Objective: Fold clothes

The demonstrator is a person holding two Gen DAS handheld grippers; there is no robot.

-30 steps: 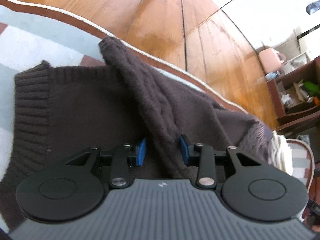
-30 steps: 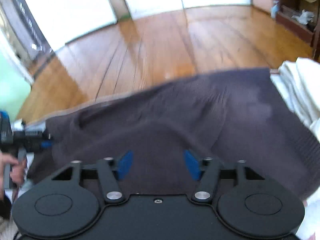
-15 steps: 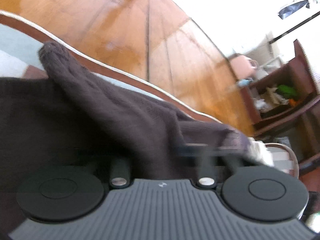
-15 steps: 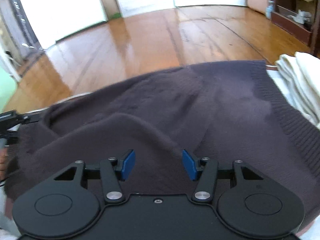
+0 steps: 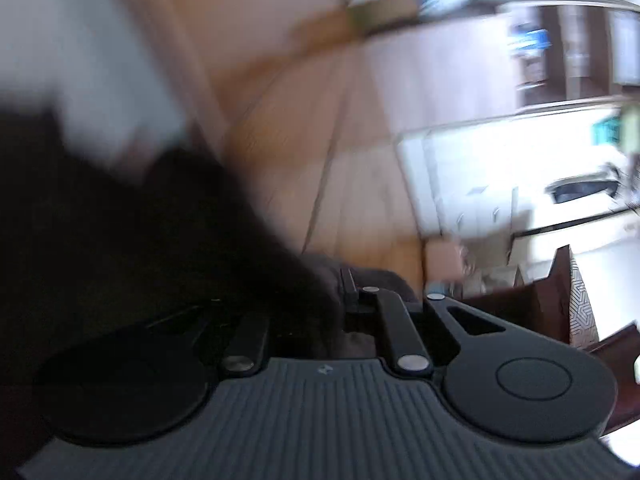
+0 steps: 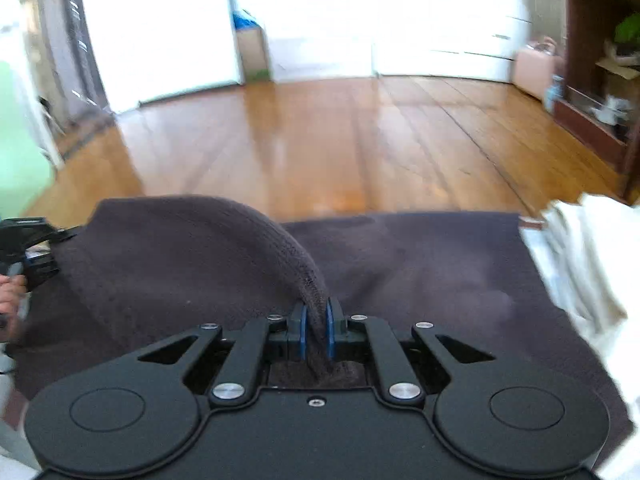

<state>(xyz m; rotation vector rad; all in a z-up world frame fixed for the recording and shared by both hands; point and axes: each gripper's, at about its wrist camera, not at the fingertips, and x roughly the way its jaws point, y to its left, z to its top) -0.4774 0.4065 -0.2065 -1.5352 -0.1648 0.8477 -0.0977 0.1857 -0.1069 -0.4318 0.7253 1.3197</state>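
A dark brown knit sweater (image 6: 420, 272) lies spread before me. A raised fold of it runs into my right gripper (image 6: 316, 316), whose blue pads (image 6: 303, 332) press it from both sides as the jaws close. At the right wrist view's left edge, a hand (image 6: 10, 296) holds the left gripper (image 6: 28, 240) at the sweater's far side. The left wrist view is badly blurred. There the sweater (image 5: 140, 240) drapes over the left gripper (image 5: 336, 296) and hides one finger. Its jaws stand nearly together with fabric between them and are easing open slightly.
Folded white cloth (image 6: 584, 256) lies just right of the sweater. Wooden floor (image 6: 340, 140) stretches beyond it to white doors and a cardboard box (image 6: 252, 52). A dark wooden shelf unit (image 6: 592, 80) stands at the right, and a pink box (image 6: 532, 68) sits beside it.
The right jaws have gone from wide apart to pinching a lifted fold of the sweater. The left gripper closed on the sweater edge, and its view has rolled and swung toward the room.
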